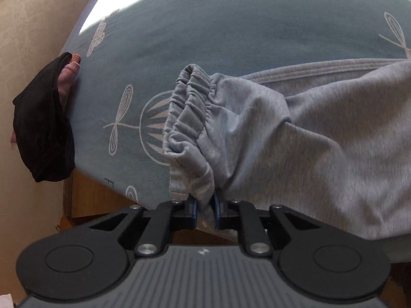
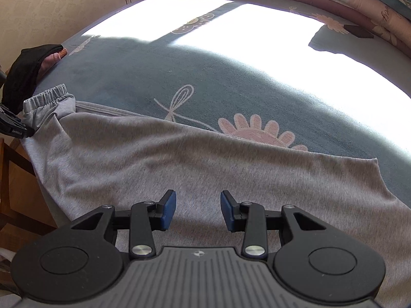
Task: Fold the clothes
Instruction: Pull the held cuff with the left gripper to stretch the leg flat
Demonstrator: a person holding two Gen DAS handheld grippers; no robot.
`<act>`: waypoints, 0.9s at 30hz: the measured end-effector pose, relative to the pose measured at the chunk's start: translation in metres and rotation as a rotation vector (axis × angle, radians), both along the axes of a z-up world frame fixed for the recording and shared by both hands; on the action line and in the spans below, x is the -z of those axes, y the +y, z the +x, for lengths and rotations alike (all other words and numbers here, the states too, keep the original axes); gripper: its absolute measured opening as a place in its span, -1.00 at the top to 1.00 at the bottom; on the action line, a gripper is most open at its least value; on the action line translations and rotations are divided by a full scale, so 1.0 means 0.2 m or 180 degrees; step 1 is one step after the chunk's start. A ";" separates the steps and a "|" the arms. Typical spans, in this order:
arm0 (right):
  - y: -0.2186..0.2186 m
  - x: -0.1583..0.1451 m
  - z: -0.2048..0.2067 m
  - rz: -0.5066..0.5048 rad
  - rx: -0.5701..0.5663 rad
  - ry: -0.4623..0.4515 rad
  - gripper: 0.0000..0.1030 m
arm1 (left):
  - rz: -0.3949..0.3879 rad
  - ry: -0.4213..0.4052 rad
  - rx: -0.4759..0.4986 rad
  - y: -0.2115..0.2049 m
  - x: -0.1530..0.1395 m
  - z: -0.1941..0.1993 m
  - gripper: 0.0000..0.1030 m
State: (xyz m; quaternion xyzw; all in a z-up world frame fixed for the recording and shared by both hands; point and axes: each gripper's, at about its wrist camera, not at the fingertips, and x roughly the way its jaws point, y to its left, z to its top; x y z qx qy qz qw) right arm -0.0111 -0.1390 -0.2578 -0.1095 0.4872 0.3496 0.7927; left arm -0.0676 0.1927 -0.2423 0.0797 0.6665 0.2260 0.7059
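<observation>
Left gripper (image 1: pixel 205 211) clamped on grey trousers (image 1: pixel 295 141) beside the elastic waistband (image 1: pixel 190 102). Right gripper (image 2: pixel 198 210) parted, empty (hovering over grey cloth).

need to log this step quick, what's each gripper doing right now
Left gripper: shut on the grey garment, pinching fabric just below its elastic waistband.
Right gripper: open, holding nothing, above the grey garment.

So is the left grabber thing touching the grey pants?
Touching. The left wrist view shows the left gripper with its jaws pinched on a fold of the grey pants just below the elastic waistband; no gap shows.
</observation>
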 end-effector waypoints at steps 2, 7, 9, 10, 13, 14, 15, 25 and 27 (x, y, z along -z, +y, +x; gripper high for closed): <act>0.05 0.00 -0.01 -0.0012 -0.0054 0.0005 0.17 | -0.0098 -0.0012 -0.0047 0.03 0.01 -0.04 0.66; 0.19 -0.01 -0.02 -0.0027 -0.0234 -0.0012 0.17 | -0.0285 -0.0022 -0.0165 0.12 0.02 -0.12 0.34; 0.23 -0.01 -0.02 -0.0027 -0.0290 -0.0032 0.17 | -0.0391 -0.0078 -0.0227 0.17 0.01 -0.16 0.33; 0.26 -0.02 -0.02 -0.0022 -0.0318 -0.0046 0.17 | -0.0432 -0.0096 -0.0264 0.19 0.00 -0.18 0.33; 0.31 -0.04 -0.03 0.0009 -0.0395 -0.0095 0.15 | -0.0467 -0.0209 -0.0339 0.24 -0.05 -0.21 0.33; 0.33 -0.05 -0.03 0.0019 -0.0421 -0.0111 0.15 | -0.0468 -0.0315 -0.0338 0.26 -0.08 -0.22 0.33; 0.35 -0.05 -0.03 0.0030 -0.0447 -0.0128 0.15 | -0.0462 -0.0435 -0.0319 0.28 -0.11 -0.22 0.33; 0.62 -0.10 -0.03 0.0143 -0.0638 -0.0155 0.15 | -0.0698 -0.1109 0.0532 0.51 -0.11 0.14 0.34; 0.70 -0.11 -0.03 0.0149 -0.0696 -0.0171 0.15 | -0.0836 -0.1101 0.0669 0.55 -0.07 0.19 0.34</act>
